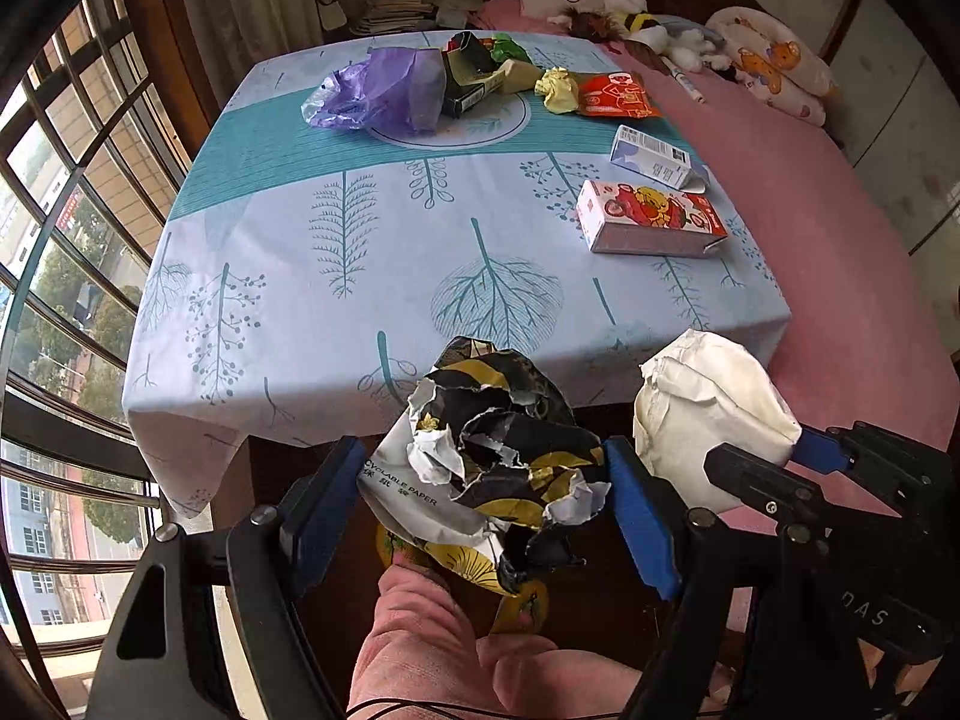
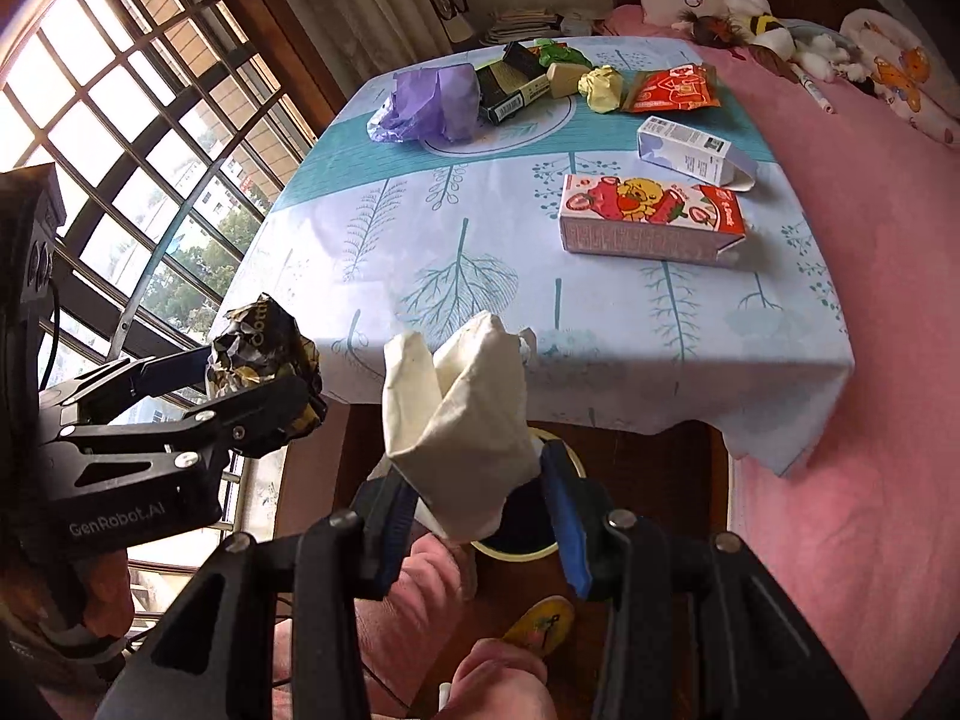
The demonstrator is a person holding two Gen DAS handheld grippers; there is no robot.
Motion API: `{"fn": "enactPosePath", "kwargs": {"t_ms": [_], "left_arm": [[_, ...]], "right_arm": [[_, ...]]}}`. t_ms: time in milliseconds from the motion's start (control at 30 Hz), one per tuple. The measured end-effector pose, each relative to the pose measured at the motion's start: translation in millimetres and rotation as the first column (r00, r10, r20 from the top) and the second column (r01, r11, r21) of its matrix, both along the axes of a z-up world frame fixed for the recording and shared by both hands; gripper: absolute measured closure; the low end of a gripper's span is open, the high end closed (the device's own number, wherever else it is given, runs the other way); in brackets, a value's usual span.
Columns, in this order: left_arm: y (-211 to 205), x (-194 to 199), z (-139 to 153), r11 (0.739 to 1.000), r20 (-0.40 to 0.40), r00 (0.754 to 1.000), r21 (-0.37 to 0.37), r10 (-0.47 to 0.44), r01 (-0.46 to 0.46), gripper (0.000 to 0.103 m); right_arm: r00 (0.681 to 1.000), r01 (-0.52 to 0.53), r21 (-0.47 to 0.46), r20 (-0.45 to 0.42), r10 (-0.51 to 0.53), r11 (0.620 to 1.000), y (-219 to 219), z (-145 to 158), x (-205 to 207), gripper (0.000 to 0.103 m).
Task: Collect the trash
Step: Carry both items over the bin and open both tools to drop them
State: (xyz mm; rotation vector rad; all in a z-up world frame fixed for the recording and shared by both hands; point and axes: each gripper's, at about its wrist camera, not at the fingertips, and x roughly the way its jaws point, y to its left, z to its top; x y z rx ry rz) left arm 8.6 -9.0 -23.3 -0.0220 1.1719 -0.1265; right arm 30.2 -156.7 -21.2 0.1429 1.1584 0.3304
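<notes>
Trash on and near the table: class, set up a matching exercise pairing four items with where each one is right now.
Items
1. black-and-gold crumpled paper
2. white crumpled paper
3. strawberry carton
4. purple plastic bag

Places
A. lying near the table's right edge
B. between the right gripper's fingers
C. at the table's far end
D. between the left gripper's fingers

Pairs: 1-D, 2-B, 3-A, 4-C
</notes>
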Motion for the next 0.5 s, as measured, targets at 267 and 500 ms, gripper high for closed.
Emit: {"fn": "enactPosePath", "kwargs": {"t_ms": [267,500], "left_arm": [[-7.9,-18.1,-42.7,0.998,-0.074,0.996,0.026,-0.053,0.055,0.024],[-13.7,-18.1,-140.8,0.997,-0.164,0.984,0.035,-0.067,0.074,0.024]], "right_arm": [[0.994,0.067,0.008,-0.086,-0.066,0.998,-2.6,-49.7,-20.9,0.062],[0.974,0.129,-0.030,-0.183,-0.132,0.991,5.5,-150.1,-29.4,0.061]]}}
